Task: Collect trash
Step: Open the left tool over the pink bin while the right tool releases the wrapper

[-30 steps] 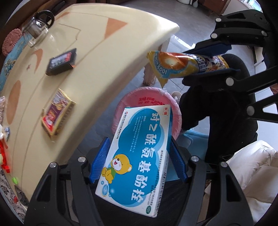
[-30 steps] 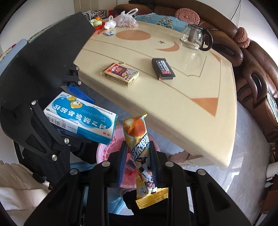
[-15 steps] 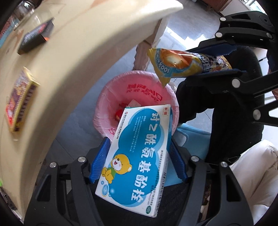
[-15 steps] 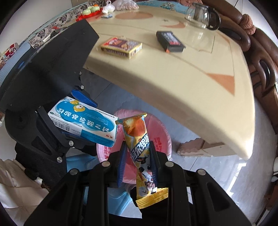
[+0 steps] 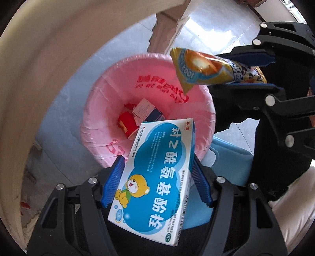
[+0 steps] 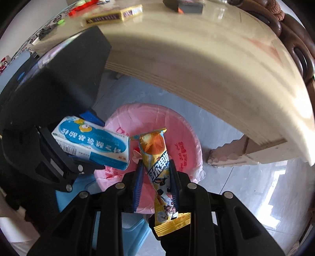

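Note:
My left gripper (image 5: 157,177) is shut on a blue and white medicine box (image 5: 155,177) with a cartoon bear, held over the near rim of a bin lined with a pink bag (image 5: 110,94). The box also shows in the right wrist view (image 6: 92,141). My right gripper (image 6: 155,177) is shut on a yellow snack wrapper (image 6: 157,163), held over the same pink bin (image 6: 185,141). The wrapper also shows in the left wrist view (image 5: 206,69). A red packet (image 5: 127,122) and a small carton (image 5: 145,108) lie in the bin.
The cream table's edge (image 6: 196,78) overhangs the bin, with its leg (image 6: 232,155) to the right. A yellow box (image 6: 116,15) and a black box (image 6: 185,6) lie on the tabletop. A light blue stool (image 5: 226,155) stands beside the bin on the grey floor.
Both grippers have dropped below the table edge and moved closer over the pink bin, each still holding its item. The bin's contents have come into view.

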`<state>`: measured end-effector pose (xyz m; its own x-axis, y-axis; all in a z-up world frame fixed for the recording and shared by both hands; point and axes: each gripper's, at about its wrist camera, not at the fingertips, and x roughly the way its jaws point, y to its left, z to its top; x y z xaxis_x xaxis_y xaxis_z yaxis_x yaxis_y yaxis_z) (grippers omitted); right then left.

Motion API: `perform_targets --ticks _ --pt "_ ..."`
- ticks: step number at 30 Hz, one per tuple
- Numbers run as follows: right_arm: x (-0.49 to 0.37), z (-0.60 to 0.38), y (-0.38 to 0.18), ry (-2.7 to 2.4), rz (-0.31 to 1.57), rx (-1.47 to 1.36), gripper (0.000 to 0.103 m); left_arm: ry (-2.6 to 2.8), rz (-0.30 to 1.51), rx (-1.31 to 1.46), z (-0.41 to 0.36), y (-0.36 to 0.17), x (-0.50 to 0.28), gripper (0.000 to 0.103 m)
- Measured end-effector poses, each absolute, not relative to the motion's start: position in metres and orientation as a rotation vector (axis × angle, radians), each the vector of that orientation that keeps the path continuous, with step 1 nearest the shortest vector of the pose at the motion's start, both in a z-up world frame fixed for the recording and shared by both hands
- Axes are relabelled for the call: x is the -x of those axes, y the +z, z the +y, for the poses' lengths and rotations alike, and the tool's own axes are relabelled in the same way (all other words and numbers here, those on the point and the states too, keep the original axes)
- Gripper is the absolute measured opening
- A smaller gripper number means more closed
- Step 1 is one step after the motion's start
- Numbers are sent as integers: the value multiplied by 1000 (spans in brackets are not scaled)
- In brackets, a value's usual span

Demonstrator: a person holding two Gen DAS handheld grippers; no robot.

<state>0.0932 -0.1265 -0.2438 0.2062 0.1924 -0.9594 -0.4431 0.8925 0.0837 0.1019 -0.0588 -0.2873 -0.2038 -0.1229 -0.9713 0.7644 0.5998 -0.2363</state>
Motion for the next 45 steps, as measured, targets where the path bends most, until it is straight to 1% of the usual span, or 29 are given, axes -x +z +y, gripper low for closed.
perform_targets --ticks 9,21,29,35,36,37,38,39,42,45 --pt "-106 -133 -288 424 1345 142 25 -860 1692 -526 -54 -337 -112 66" --pt "-122 -137 -336 407 1454 98 25 -871 1825 -452 -65 -385 -121 66" --pt "-119 -132 -346 417 1469 105 25 -851 1848 -435 -66 -394 -126 66" --pt "-122 -134 -346 410 1478 84 27 -799 1869 -509 -68 -404 -124 67" --pt "-122 -135 -345 407 1474 85 31 -796 1870 -513 -68 -404 -124 68" --pt "-123 -135 -344 401 1472 85 41 -795 1872 -516 -68 -404 -124 70" --pt "-123 -136 -343 396 1468 86 50 -796 1873 -514 -68 -403 -124 74" --pt "-123 -136 -342 393 1465 86 52 -797 1871 -512 -68 -402 -124 76" --pt "-123 -135 -338 395 1454 87 52 -793 1858 -507 -68 -398 -126 79" --pt "-122 -135 -339 396 1461 85 52 -791 1850 -499 -68 -394 -127 80"
